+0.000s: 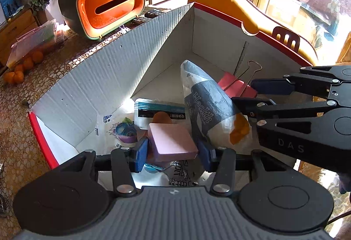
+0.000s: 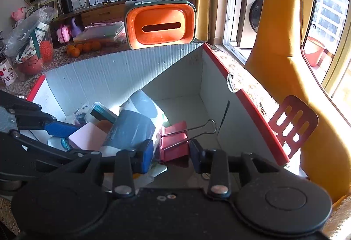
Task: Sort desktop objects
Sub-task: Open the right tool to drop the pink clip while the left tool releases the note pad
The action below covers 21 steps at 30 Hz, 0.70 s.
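A white cardboard box point(image 1: 98, 86) point(image 2: 109, 75) with a red rim holds the sorted items. In the left wrist view my left gripper point(image 1: 173, 156) is down inside it, shut on a pink square block point(image 1: 173, 143) point(image 2: 87, 137), with a blue pad against each side. My right gripper point(image 2: 171, 159) point(image 1: 244, 92) reaches in from the right. Its pads stand open around a red binder clip point(image 2: 173, 143) point(image 1: 237, 86), and a narrow gap shows on the clip's left side. A blue-grey "Health" packet point(image 1: 206, 108) point(image 2: 131, 128) leans between the block and the clip.
More packets lie on the box floor, one teal-topped point(image 1: 158, 108) and one with a blueberry print point(image 1: 122, 128). Behind the box stand an orange and green tissue holder point(image 1: 109, 5) point(image 2: 160, 25) and some oranges point(image 1: 19, 73) point(image 2: 83, 47). A red slotted chair back point(image 2: 294, 123) rises at the right.
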Available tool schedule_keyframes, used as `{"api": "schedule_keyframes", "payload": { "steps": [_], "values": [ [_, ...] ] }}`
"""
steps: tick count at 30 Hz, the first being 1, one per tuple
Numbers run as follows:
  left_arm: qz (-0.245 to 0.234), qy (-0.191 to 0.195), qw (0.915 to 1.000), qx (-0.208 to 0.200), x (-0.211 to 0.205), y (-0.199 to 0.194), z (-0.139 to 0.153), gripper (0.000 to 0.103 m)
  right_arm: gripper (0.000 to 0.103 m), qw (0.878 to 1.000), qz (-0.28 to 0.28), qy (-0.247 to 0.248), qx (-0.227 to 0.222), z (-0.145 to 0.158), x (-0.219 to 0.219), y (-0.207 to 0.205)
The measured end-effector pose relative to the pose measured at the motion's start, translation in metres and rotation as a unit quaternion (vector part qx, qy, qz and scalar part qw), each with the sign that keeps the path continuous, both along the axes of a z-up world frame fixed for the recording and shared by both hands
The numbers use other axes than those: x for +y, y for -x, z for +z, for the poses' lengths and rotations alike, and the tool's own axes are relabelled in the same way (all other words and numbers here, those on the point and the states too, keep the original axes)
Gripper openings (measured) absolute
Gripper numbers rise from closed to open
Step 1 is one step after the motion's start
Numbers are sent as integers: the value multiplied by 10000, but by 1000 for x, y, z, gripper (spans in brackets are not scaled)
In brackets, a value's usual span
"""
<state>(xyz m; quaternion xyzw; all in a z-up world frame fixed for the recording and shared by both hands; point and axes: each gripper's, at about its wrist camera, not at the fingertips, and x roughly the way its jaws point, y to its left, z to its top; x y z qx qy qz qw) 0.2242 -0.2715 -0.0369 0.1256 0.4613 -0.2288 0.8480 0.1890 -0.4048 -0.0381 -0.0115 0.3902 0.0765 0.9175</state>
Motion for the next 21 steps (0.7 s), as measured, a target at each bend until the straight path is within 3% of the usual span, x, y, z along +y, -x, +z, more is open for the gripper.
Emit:
{"api": "schedule_keyframes", "payload": {
  "steps": [8,13,17,21],
  "values": [
    [20,141,9996,-240,9,13,11,62,48,9999,62,-127,-76,8,-2,8],
    [117,293,9990,-320,18,23,19,65,51,9995,58,-299,-115,15,-5,15],
    [162,384,9984,-392,24,32,25,68,64,9992,43,-341,-186,20,-7,22],
    [192,491,9977,-434,32,43,33,69,65,9986,35,-442,-296,27,-7,29]
  ]
}}
